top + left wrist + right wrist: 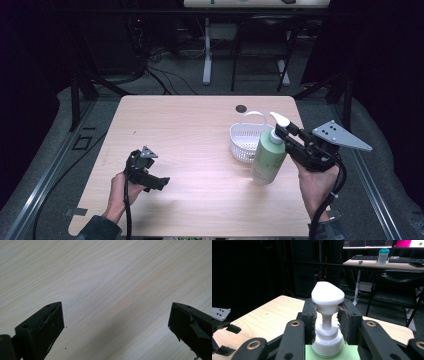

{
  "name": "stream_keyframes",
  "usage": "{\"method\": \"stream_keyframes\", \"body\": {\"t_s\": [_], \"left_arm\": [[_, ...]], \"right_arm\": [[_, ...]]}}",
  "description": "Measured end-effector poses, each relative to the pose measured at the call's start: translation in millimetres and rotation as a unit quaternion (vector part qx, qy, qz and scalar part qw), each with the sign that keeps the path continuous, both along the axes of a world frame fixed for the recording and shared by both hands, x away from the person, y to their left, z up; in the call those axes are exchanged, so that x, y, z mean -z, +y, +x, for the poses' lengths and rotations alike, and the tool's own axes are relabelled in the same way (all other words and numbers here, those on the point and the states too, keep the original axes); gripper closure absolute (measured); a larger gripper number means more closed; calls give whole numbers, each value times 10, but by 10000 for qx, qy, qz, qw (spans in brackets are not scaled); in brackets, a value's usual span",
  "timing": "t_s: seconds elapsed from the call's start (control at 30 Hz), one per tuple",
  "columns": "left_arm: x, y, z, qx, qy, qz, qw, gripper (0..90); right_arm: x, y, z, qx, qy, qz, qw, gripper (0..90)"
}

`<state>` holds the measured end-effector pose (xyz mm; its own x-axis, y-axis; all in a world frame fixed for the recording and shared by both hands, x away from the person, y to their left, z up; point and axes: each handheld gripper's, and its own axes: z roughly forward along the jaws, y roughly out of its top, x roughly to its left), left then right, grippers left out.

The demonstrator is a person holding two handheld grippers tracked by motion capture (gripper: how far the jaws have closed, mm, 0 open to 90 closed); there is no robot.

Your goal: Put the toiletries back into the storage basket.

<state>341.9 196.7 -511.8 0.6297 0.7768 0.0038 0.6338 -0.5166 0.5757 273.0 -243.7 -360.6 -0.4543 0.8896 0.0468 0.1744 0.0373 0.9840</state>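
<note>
While the right tongs [281,131] grip the pump neck of the green bottle [268,159], the bottle stands on the table [190,130] with its long axis close to vertical, leaning slightly. Its base rests near the right front area of the table, just beside the white basket [246,141]. In the high view the white pump head [280,119] points away from the person and to the left. In the right gripper view the jaws are closed on the white pump neck [327,323], one pad on each side, below the head. The bottle body is cut off there. The left tongs [150,175] sit low over bare table with jaws wide apart, holding nothing.
</note>
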Motion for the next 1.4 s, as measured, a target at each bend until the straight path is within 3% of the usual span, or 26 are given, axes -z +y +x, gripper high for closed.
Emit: {"method": "stream_keyframes", "body": {"t_s": [1.4], "left_arm": [[-2, 9, -4, -33, 11, -3, 10000, 2]], "right_arm": [[-234, -62, 25, 121, -216, 77, 9997, 680]]}}
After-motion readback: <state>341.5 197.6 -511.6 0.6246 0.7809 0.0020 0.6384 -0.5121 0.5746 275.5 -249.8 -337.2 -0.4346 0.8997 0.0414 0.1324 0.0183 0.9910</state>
